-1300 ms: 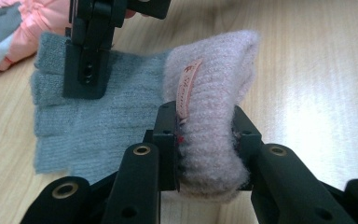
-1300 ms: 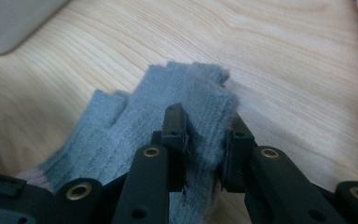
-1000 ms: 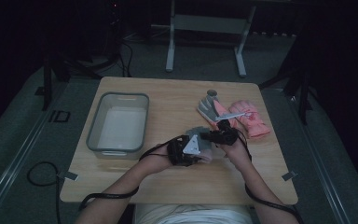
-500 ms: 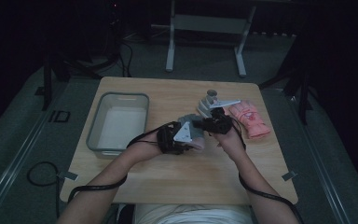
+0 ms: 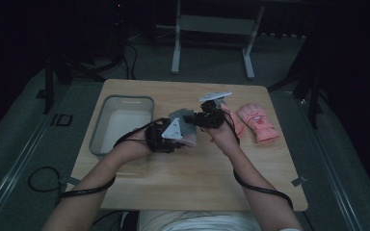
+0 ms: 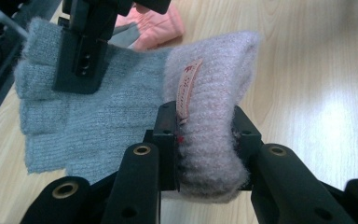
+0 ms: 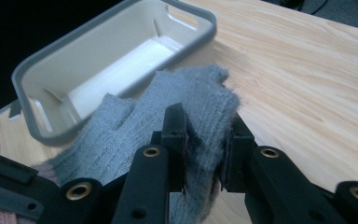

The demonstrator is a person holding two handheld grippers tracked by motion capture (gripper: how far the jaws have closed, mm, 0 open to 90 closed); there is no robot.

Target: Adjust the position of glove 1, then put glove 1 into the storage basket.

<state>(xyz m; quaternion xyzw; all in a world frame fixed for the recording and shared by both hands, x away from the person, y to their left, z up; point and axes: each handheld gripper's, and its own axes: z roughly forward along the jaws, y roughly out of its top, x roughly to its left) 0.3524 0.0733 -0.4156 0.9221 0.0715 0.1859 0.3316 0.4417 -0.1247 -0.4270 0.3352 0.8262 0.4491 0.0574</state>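
Note:
A grey knit fingerless glove (image 5: 181, 118) with a fuzzy pale pink cuff (image 6: 214, 107) hangs in the air above the wooden table (image 5: 197, 178), stretched between both grippers. My left gripper (image 6: 205, 140) is shut on the cuff, beside its small label. My right gripper (image 7: 204, 140) is shut on the grey finger end (image 7: 200, 102). In the high view the left gripper (image 5: 187, 137) and the right gripper (image 5: 193, 120) meet at the glove over the table's middle. The right gripper's jaw appears in the left gripper view, clamped on the glove's fingers.
A grey-rimmed bin (image 5: 98, 132) with a white inside stands on the table's left; it lies just beyond the glove in the right gripper view (image 7: 32, 70). A pink padded glove (image 5: 257, 122) lies at the right, a second one (image 5: 234, 121) beside the right hand.
Both hands have lifted the grey glove off the table and carried it left, away from the pink gloves and toward the bin. Both grips are unchanged.

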